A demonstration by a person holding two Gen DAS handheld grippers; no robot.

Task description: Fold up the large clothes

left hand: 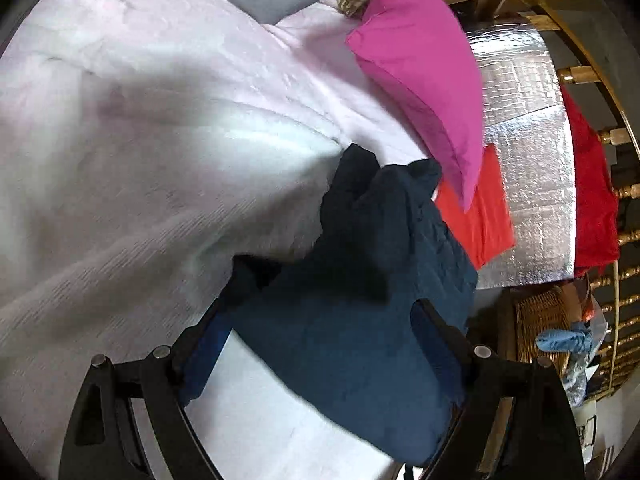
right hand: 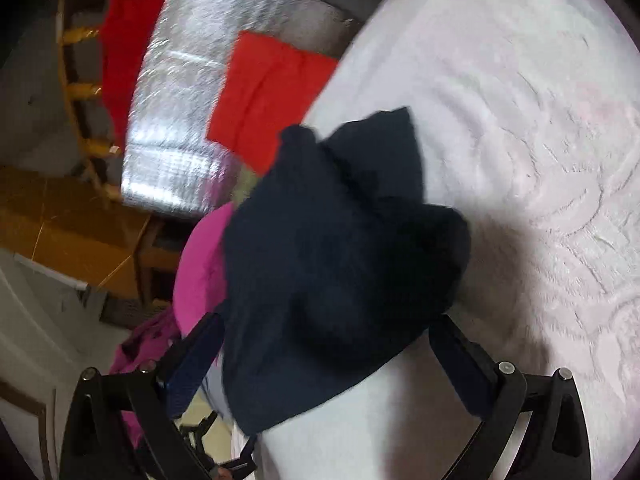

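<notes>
A dark navy garment (left hand: 360, 320) lies bunched on the pale pink fleece blanket (left hand: 140, 140) of the bed. My left gripper (left hand: 320, 340) has its fingers wide apart, with the navy cloth draped between and over them. In the right wrist view the same navy garment (right hand: 332, 272) lies heaped between the spread fingers of my right gripper (right hand: 324, 352), over the blanket (right hand: 520, 120). Neither pair of pads is seen pinching the cloth.
A magenta pillow (left hand: 420, 80) and a folded red cloth (left hand: 484, 216) lie by a silver foil mat (left hand: 528, 160). A red garment (left hand: 592, 200) hangs on the wooden railing (left hand: 616, 136). A wicker basket (left hand: 544, 320) stands on the floor. The red cloth (right hand: 264, 96) and mat (right hand: 184, 100) also show in the right wrist view.
</notes>
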